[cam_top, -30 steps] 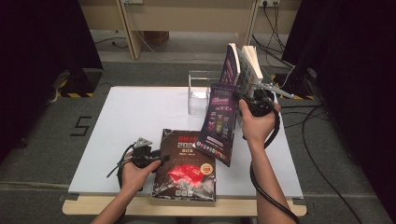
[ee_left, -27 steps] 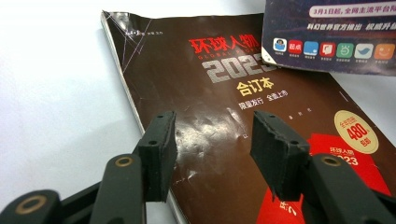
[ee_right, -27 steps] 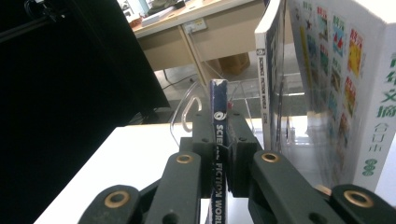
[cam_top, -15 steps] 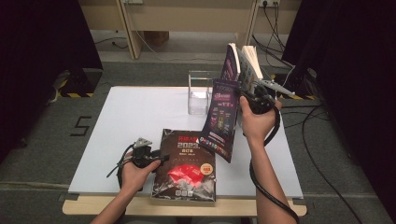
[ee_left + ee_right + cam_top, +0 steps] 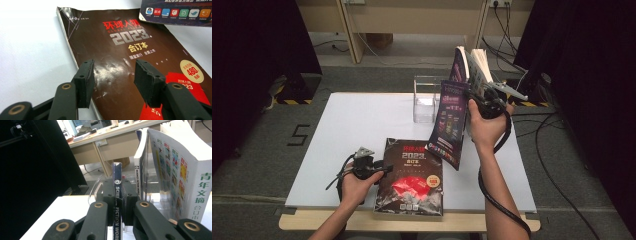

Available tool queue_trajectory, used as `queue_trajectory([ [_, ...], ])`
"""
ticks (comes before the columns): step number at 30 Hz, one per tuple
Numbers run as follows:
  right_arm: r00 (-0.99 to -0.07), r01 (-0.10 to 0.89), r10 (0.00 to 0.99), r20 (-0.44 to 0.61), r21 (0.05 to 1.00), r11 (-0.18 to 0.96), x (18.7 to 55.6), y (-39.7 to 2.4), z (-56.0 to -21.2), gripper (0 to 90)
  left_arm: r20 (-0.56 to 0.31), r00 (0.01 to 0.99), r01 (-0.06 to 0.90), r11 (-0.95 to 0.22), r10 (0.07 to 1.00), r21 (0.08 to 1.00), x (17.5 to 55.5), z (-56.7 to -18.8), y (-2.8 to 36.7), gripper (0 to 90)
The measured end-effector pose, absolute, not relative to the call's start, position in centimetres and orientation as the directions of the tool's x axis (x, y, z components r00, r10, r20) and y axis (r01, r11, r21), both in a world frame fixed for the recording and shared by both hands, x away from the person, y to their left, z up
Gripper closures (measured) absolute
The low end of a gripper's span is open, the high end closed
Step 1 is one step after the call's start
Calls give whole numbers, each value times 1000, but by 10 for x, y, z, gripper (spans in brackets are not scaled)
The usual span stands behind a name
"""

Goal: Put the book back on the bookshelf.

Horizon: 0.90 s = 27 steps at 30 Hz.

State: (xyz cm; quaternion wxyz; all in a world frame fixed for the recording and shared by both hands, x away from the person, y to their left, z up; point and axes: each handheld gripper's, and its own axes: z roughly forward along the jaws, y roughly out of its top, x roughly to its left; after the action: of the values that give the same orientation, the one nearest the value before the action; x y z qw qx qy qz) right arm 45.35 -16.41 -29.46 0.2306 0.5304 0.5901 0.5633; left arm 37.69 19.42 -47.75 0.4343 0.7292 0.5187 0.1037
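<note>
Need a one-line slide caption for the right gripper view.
Right tool clamps the spine of a thin magazine, held upright before a clear stand with two books.

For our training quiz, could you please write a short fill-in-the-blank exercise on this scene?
1. The right tool is shut on the ____ of a thin magazine.
2. The left tool stands ____ over the dark book.
3. The dark book's cover shows the year ____.
4. The dark book lies flat on the ____ table.

Missing: spine; open; 2023; white

Thin blue magazine (image 5: 117,195) clamped spine-on between black jaws — upright.
</note>
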Motion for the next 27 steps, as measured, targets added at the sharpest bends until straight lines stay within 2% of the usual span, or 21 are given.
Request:
queue_trajectory([
  [27, -326, 326, 895, 304, 925, -195, 462, -162, -287, 845, -309, 435, 667, -73, 846, 741, 378, -478, 196, 497],
])
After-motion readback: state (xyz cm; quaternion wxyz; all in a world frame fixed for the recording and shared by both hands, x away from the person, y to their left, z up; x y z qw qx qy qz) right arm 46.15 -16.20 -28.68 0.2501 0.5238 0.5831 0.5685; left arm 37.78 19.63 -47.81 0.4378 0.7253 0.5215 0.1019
